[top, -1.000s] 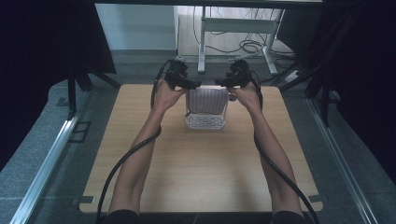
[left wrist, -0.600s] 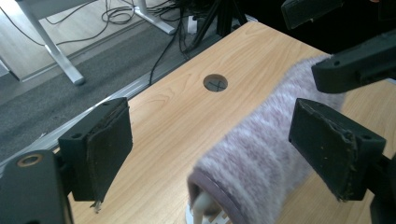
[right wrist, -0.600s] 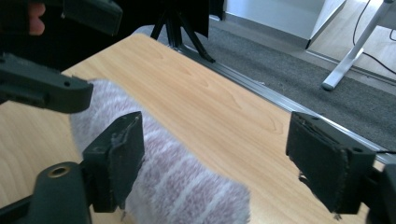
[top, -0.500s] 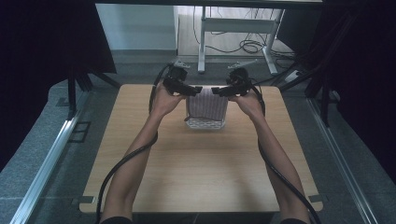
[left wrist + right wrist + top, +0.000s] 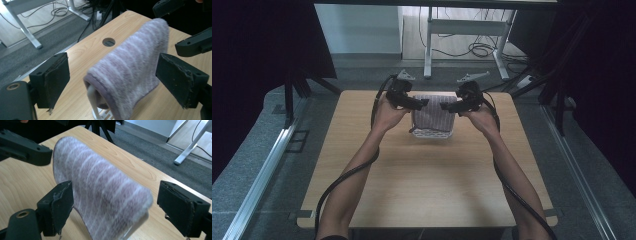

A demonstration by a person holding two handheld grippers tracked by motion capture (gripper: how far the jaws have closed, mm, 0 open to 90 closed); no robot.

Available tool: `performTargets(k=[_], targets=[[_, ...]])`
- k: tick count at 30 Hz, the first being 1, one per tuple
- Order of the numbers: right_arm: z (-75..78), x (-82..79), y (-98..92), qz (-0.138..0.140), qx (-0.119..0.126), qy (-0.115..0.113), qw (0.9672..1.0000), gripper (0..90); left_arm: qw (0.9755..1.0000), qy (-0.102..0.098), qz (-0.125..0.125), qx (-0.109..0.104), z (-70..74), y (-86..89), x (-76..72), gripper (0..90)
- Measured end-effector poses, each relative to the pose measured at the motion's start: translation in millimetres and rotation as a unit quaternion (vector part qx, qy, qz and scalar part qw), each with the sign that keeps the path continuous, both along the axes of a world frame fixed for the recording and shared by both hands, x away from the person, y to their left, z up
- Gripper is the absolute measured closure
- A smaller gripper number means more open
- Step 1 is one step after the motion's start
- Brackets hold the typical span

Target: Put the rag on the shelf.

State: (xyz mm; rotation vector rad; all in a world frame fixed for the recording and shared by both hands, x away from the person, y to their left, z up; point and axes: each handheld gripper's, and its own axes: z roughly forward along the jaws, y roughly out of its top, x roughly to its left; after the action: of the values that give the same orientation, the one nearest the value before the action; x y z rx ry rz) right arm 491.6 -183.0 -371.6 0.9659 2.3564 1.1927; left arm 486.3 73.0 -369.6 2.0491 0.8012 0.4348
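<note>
A purple-grey striped towel [image 5: 433, 116] hangs over a small white rack [image 5: 429, 134] at the far middle of the wooden table [image 5: 412, 190]. My left gripper [image 5: 424, 102] points at its left end and my right gripper [image 5: 444, 106] at its right end. In the left gripper view the towel [image 5: 132, 65] lies between the spread jaws of the left gripper [image 5: 117, 77] with gaps on both sides, and the rack [image 5: 93, 100] shows under it. The right gripper [image 5: 125, 210] straddles the towel [image 5: 100, 185] the same way. Both grippers' jaws have just been opening, and no pad presses on the cloth.
A round cable hole [image 5: 108, 41] sits in the tabletop beyond the towel. Past the table's far edge stand white desk legs [image 5: 428, 50] with loose cables on the floor. Metal rails [image 5: 262, 170] run along both sides, with dark curtains behind them.
Both hands have drawn slightly toward the person and the jaws have spread wider. The towel stays draped over the rack.
</note>
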Motion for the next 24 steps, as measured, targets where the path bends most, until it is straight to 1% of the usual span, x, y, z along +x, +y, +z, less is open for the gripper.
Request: performTargets(k=[3,4,5,6,7,8,10,11,12,17,18,19,20,22,23,24], targets=[[-2.1,-7.0,-3.2,0.001,-0.005,-0.002,1.0,13.1,1.0,-0.006,-0.004,0.0,-1.7,0.7,-8.1,11.6],[-3.6,-12.0,-6.1,0.003,-0.006,-0.003,1.0,12.9,0.9999,-0.01,-0.005,0.0,-3.5,1.5,-14.0,11.5],[-4.4,-14.6,-7.5,0.004,-0.007,-0.003,1.0,12.8,0.9999,-0.01,-0.005,0.0,-3.5,1.5,-14.0,11.4],[-5.1,-17.4,-9.2,0.004,-0.007,-0.005,1.0,12.5,0.9999,-0.012,-0.006,-0.001,-5.5,2.7,-20.0,11.4],[-5.1,-17.4,-9.2,0.004,-0.007,-0.005,1.0,12.5,0.9999,-0.012,-0.006,-0.001,-5.5,2.7,-20.0,11.4],[-5.8,-20.1,-11.1,0.005,-0.004,-0.007,1.0,12.0,0.9999,-0.013,-0.007,-0.003,-6.8,3.8,-23.0,11.4],[-8.1,-28.8,-16.5,0.006,-0.001,-0.008,0.9999,9.1,0.9999,-0.011,-0.009,-0.007,-10.0,6.0,-29.0,11.4],[-8.1,-28.8,-16.5,0.006,-0.001,-0.008,0.9999,9.1,0.9998,-0.012,-0.01,-0.009,-11.8,7.2,-32.0,11.4],[-10.4,-34.4,-19.9,0.007,0.002,-0.009,0.9999,7.6,0.9998,-0.009,-0.013,-0.013,-15.4,9.2,-38.1,11.4],[-17.2,-48.5,-26.3,0.012,0.001,-0.012,0.9999,4.3,0.9998,-0.012,-0.017,-0.002,-25.2,12.4,-54.5,11.5],[-18.5,-51.4,-27.3,0.012,0.002,-0.012,0.9999,4.2,0.9997,-0.012,-0.019,-0.001,-27.2,13.0,-58.0,11.5],[-19.5,-54.2,-28.7,0.012,0.003,-0.013,0.9998,4.2,0.9997,-0.012,-0.019,-0.001,-27.2,13.0,-58.0,11.5],[-20.8,-57.0,-29.5,0.013,0.004,-0.013,0.9998,4.1,0.9997,-0.012,-0.022,-0.001,-31.1,14.4,-64.8,11.5],[-23.6,-62.9,-30.9,0.015,0.003,-0.013,0.9998,4.0,0.9996,-0.013,-0.025,0.0,-35.3,15.5,-72.0,11.6],[-23.6,-62.9,-30.9,0.015,0.003,-0.013,0.9998,4.0,0.9996,-0.013,-0.025,0.0,-35.3,15.5,-72.0,11.6],[-25.3,-65.9,-31.6,0.016,0.003,-0.013,0.9998,4.0,0.9996,-0.012,-0.026,0.0,-37.6,15.9,-75.6,11.6]])
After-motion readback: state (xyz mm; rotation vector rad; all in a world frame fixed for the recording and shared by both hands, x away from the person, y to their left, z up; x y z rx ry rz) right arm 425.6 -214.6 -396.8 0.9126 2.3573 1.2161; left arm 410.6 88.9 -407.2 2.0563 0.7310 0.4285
